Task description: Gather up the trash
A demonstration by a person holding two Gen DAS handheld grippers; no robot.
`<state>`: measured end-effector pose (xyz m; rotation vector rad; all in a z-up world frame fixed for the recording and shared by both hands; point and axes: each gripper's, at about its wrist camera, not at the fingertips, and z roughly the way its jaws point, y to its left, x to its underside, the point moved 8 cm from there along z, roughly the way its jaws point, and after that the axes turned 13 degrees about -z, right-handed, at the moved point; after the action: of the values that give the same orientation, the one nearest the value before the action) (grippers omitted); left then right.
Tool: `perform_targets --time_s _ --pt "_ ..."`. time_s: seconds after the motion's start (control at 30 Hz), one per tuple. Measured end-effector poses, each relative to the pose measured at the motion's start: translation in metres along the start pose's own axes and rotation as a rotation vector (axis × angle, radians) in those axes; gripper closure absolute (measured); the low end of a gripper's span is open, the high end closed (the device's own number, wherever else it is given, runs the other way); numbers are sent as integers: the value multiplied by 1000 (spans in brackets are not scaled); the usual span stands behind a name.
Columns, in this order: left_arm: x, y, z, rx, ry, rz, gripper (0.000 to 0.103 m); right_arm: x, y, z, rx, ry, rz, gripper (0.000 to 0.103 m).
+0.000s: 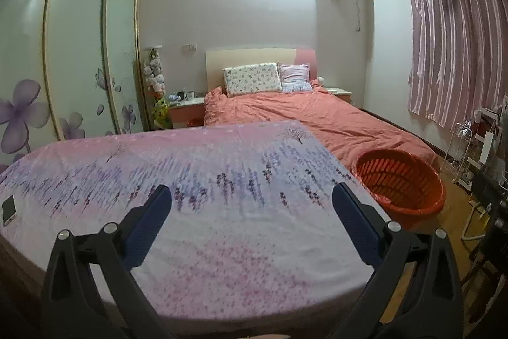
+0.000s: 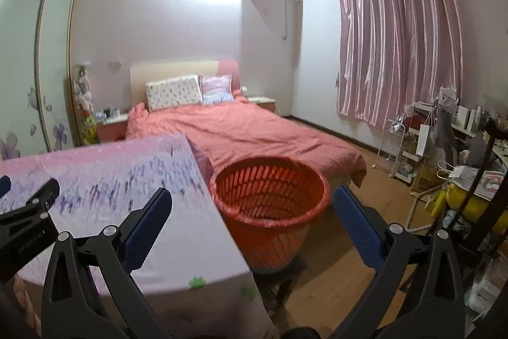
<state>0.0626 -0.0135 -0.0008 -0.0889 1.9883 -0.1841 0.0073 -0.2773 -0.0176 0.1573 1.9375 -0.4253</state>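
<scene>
Ahead, the bench [image 2: 104,180] under its lavender-print cloth fills the near view, the red basket [image 2: 270,205] just beside its right edge. Both claws gape wide with nothing between them: the right claw [image 2: 252,205] frames the basket, the left claw [image 1: 252,202] hangs over bare cloth, a phone [image 1: 8,208] far left.

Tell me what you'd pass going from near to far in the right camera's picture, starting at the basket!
Basket → bed → pillows → headboard → back wall.
</scene>
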Motion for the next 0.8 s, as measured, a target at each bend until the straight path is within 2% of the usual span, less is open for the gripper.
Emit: perform_targets --time_s 0.13,0.27,0.43,0.7,0.8 --pt "10 8 -4 -1 49 -17 4 7 -2 3 39 72 7 2" --pt "21 15 -7 -15 80 -37 4 15 -7 5 31 148 49 2" --pt "29 18 -13 -30 103 -50 4 22 -3 -3 65 168 36 2" --pt "28 20 -22 -68 84 -40 4 26 -2 -14 143 180 19 2" --pt "29 19 -22 -74 90 -35 4 29 -3 -14 143 192 20 2"
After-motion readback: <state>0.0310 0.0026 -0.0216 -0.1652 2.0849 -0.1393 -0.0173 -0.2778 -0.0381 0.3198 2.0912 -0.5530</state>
